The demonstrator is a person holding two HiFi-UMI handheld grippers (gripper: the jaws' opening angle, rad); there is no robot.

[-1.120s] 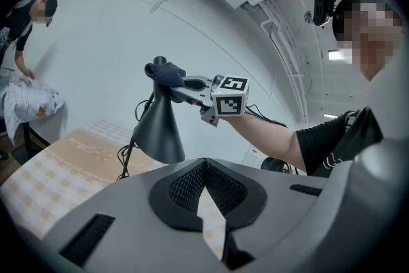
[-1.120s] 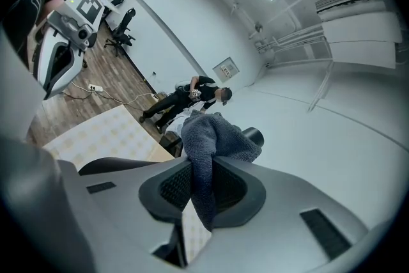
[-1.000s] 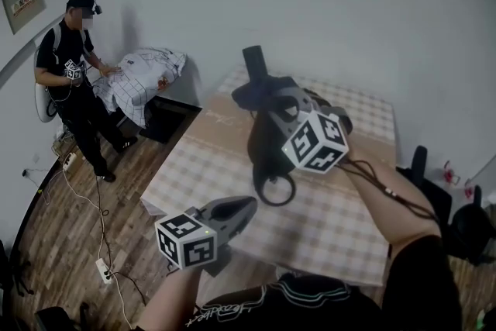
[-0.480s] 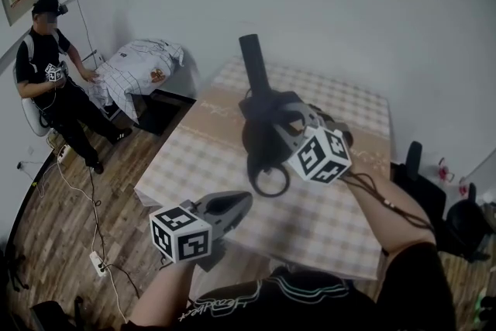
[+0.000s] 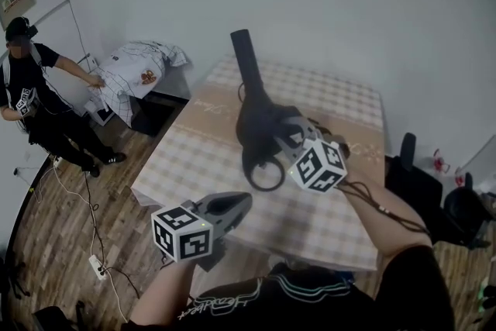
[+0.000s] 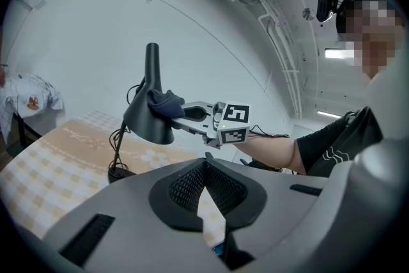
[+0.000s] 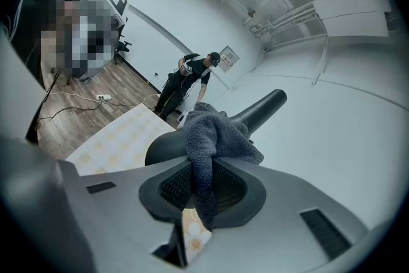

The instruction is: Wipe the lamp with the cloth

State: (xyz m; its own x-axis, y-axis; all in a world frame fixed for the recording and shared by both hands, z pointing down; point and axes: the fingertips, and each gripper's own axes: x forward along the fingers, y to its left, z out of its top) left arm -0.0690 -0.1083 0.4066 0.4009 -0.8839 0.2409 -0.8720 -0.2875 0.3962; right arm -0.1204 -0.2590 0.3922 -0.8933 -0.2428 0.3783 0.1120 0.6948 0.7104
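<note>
A black desk lamp [image 5: 254, 120] stands on the checked table [image 5: 341, 108], its neck [image 5: 243, 58] pointing up and its round base [image 5: 266, 176] nearest me. My right gripper [image 5: 280, 137] is shut on a dark grey cloth [image 7: 214, 134] and presses it against the lamp shade [image 7: 163, 149]. The left gripper view shows the same: the cloth [image 6: 163, 101] bunched on the shade [image 6: 146, 123], with the right gripper [image 6: 179, 110] behind it. My left gripper [image 5: 239, 203] hovers before the table's near edge, short of the lamp, shut and holding nothing.
The lamp cord [image 6: 116, 140] loops down to the base. A person [image 5: 27, 85] stands at the far left beside a low surface draped in white cloth [image 5: 132, 70]. A dark chair [image 5: 411, 174] sits right of the table. A power strip [image 5: 99, 267] lies on the wooden floor.
My right gripper has slid the cloth down the shade toward the lamp base. The left gripper has hardly moved. The person at the left has shifted further left.
</note>
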